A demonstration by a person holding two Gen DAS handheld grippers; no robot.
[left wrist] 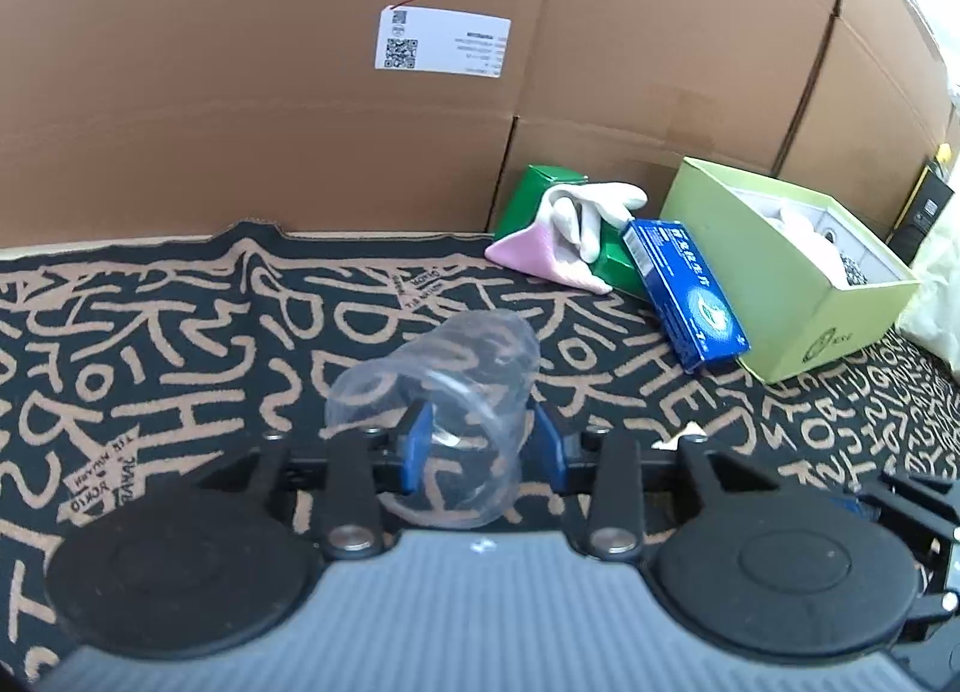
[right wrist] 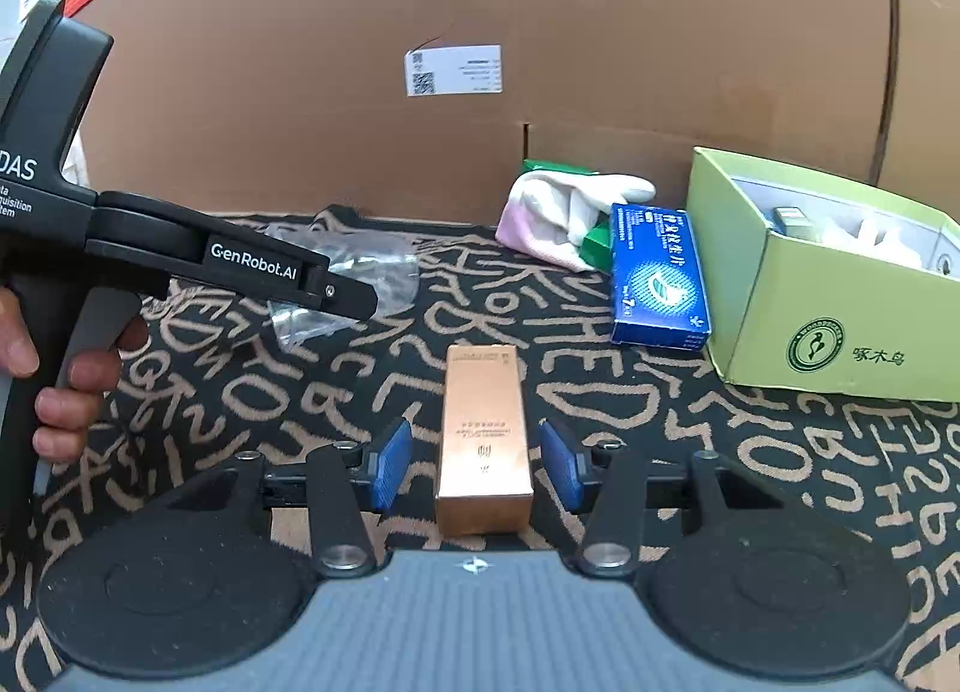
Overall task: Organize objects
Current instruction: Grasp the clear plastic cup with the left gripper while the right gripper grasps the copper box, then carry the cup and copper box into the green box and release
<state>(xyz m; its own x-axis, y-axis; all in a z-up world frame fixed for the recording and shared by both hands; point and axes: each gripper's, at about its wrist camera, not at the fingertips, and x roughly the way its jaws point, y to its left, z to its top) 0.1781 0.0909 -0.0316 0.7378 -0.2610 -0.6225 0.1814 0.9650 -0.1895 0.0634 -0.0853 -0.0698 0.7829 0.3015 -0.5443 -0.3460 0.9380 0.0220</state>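
My left gripper (left wrist: 483, 443) has its blue pads on both sides of a clear plastic cup (left wrist: 444, 392) lying on its side on the patterned mat; the pads press its crumpled wall. The cup also shows in the right wrist view (right wrist: 354, 272), behind the left gripper's body (right wrist: 240, 266). My right gripper (right wrist: 477, 467) is open, with a copper-coloured box (right wrist: 485, 440) lying between its pads, untouched. A light green open box (right wrist: 840, 284) holds several items at the right.
A blue carton (right wrist: 657, 275) leans against the light green box. A dark green box (left wrist: 540, 194) and a white-and-pink glove (right wrist: 564, 218) lie behind it. Large cardboard boxes (right wrist: 480, 32) wall off the back. The mat (left wrist: 180, 332) covers the surface.
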